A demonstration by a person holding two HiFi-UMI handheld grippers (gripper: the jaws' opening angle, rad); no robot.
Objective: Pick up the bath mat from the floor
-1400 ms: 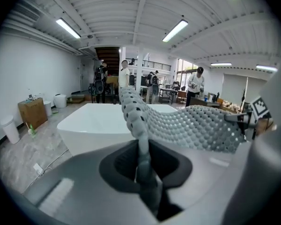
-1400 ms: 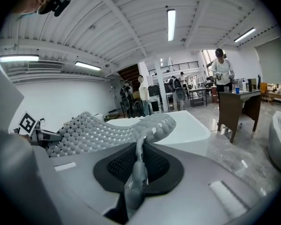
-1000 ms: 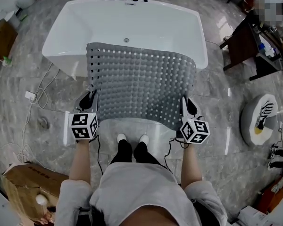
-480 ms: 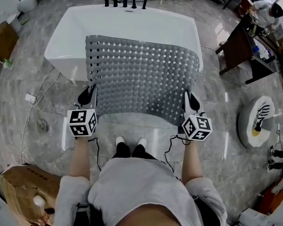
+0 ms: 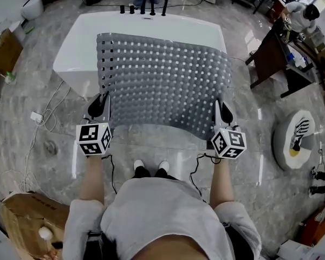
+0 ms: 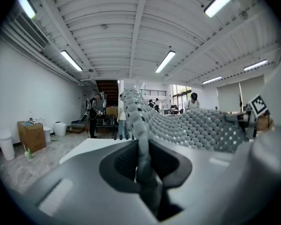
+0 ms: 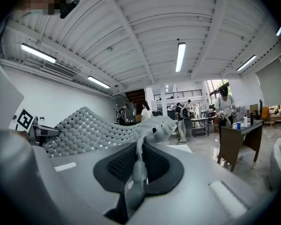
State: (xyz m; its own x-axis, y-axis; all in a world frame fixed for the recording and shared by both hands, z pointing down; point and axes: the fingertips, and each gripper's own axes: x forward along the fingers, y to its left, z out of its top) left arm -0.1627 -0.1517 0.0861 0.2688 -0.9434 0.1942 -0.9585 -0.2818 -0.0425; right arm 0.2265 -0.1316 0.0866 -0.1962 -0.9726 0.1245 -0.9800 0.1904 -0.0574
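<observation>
Head view is showing me holding the bath mat (image 5: 162, 85) up off the floor, spread above the white bathtub (image 5: 70, 53). Its near edge is running from 9 to 3 o'clock between my grippers, seemingly its longer span, and its far edge is pointing to 12 o'clock, toward the black taps (image 5: 143, 7).

My left gripper (image 5: 101, 103) is clenching the near-left corner and my right gripper (image 5: 222, 110) the near-right one.

The mat is covering most of the tub's inside, so I cannot tell what is lying there. At 8 o'clock an open cardboard box (image 5: 21, 215) is holding a small white round thing (image 5: 45, 231).

Only the gripper views are showing both pairs of jaws pressing on the mat's bunched edge. They are also showing people (image 6: 93, 116) standing beyond, and a dark desk (image 7: 236, 142) at 3 o'clock.
</observation>
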